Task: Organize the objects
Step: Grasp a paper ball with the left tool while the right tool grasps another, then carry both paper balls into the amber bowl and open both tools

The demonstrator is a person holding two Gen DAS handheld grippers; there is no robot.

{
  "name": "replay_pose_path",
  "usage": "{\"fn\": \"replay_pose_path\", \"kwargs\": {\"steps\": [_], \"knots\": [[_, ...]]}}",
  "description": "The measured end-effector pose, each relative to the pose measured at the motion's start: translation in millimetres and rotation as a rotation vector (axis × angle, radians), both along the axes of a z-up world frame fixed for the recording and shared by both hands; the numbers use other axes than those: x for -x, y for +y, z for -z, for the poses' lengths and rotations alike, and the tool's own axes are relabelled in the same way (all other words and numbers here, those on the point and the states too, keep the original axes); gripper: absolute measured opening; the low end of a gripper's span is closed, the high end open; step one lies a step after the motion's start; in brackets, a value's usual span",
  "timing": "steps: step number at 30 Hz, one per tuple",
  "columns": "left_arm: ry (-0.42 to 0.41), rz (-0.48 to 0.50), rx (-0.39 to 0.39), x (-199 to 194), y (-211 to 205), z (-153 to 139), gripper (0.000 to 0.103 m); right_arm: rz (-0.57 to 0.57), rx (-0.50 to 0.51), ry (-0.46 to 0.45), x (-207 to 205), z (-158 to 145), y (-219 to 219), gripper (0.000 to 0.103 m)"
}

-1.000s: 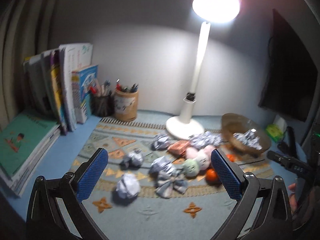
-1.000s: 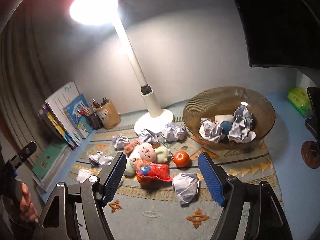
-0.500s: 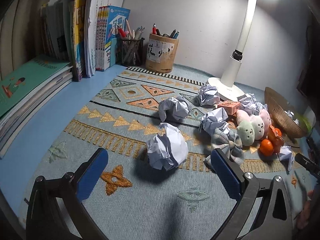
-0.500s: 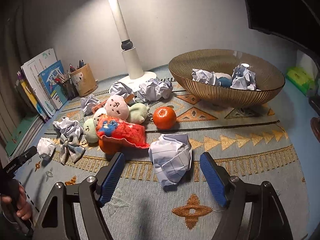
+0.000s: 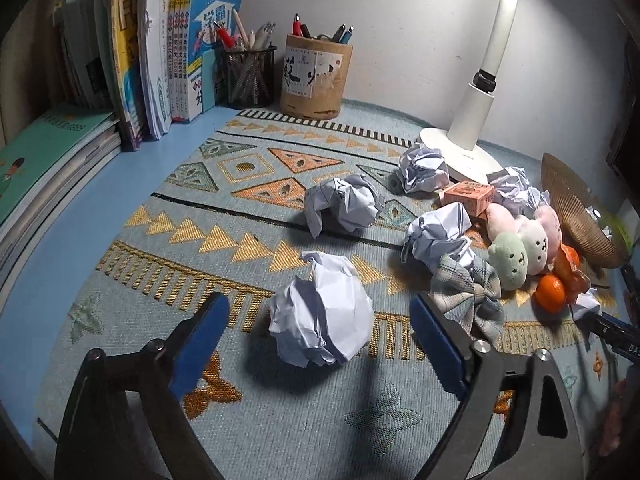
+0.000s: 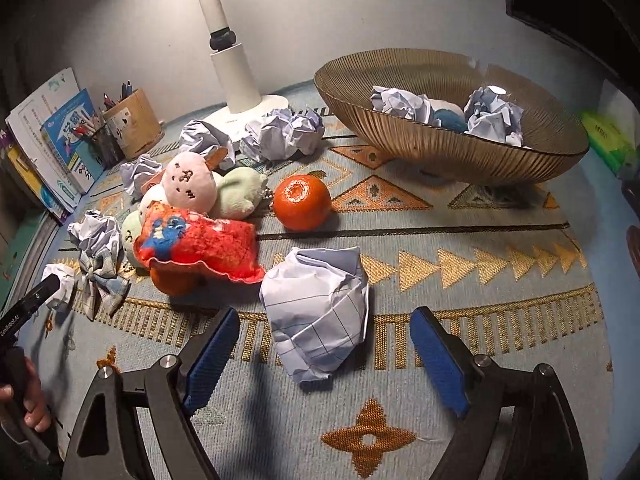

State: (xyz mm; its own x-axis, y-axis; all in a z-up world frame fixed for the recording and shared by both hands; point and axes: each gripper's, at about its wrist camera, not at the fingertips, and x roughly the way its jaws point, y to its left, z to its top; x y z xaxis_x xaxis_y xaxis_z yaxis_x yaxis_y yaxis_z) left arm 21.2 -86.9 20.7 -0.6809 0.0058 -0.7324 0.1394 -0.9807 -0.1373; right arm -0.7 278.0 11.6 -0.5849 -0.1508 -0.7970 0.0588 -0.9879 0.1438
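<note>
I see a blue desk (image 5: 60, 216) set against a plain white wall (image 5: 400, 32), with a patterned woven mat (image 5: 256, 168) covering most of its top. A white desk lamp (image 5: 476, 92) stands at the back and throws the only light I can find. Books (image 5: 160, 52) line the left edge beside 2 pen holders (image 5: 316, 72). A dark screen (image 6: 576, 4) hangs at the right.

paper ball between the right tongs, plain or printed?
White crumpled paper ball with blue ruled grid lines; clearest in the right wrist view.
</note>
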Motion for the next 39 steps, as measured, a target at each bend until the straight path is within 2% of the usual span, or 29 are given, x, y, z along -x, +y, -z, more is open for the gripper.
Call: {"fn": "replay_pose_path", "kwargs": {"steps": [1,3,4,5,6,9,12,17,19,22,26,29,33,36,39], "knots": [[-0.012,0.004,-0.010,1.5,-0.9,1.8,0.082,0.001,-0.002,-0.004,2.2,1.7,-1.0,0.083],[-0.022,-0.003,-0.015,3.2,-1.7,3.4,0.067,0.001,-0.011,-0.013,4.4,4.8,-3.0,0.073],[-0.033,0.001,-0.023,4.5,-1.8,5.6,0.051,0.006,-0.033,-0.005,4.4,4.1,-4.3,0.065],[-0.046,0.006,-0.030,5.9,-2.0,7.9,0.041,0.004,-0.035,-0.004,4.1,3.9,-4.8,0.060],[-0.043,0.005,-0.026,5.5,-1.4,7.3,0.041,-0.003,-0.037,0.000,3.3,3.2,-5.7,0.052],[0.020,0.003,-0.036,-6.2,0.9,-3.1,0.039,-0.022,-0.055,0.017,-1.3,0.8,-9.9,0.049],[0.058,0.047,-0.079,-23.2,12.7,-15.1,0.039,-0.077,0.005,0.078,-17.8,-11.8,-9.5,0.048],[0.108,0.253,-0.127,-46.4,69.0,-31.8,0.039,-0.225,0.016,0.143,-56.7,-32.0,-11.9,0.050],[0.091,0.324,-0.146,-46.1,94.2,-27.8,0.039,-0.286,-0.017,0.124,-68.0,-28.2,-12.6,0.050],[0.063,0.379,-0.106,-39.5,129.4,-15.1,0.039,-0.334,-0.039,0.088,-76.2,-17.8,-9.2,0.050],[0.041,0.415,-0.104,-28.7,155.8,-4.9,0.039,-0.301,-0.014,0.054,-67.8,-6.2,2.4,0.053],[0.030,0.421,-0.073,-27.2,161.4,-1.3,0.040,-0.259,-0.011,0.034,-63.2,-2.3,10.8,0.062],[0.028,0.423,-0.090,-28.1,159.6,-0.1,0.040,-0.195,0.043,0.009,-69.7,-2.8,24.2,0.075],[0.029,0.428,-0.091,-29.0,159.2,-0.1,0.040,-0.124,0.173,-0.058,-70.4,4.3,25.2,0.076],[0.028,0.427,-0.090,-28.8,160.0,0.5,0.040,-0.047,0.143,-0.023,-71.2,-1.4,11.6,0.076]]}}
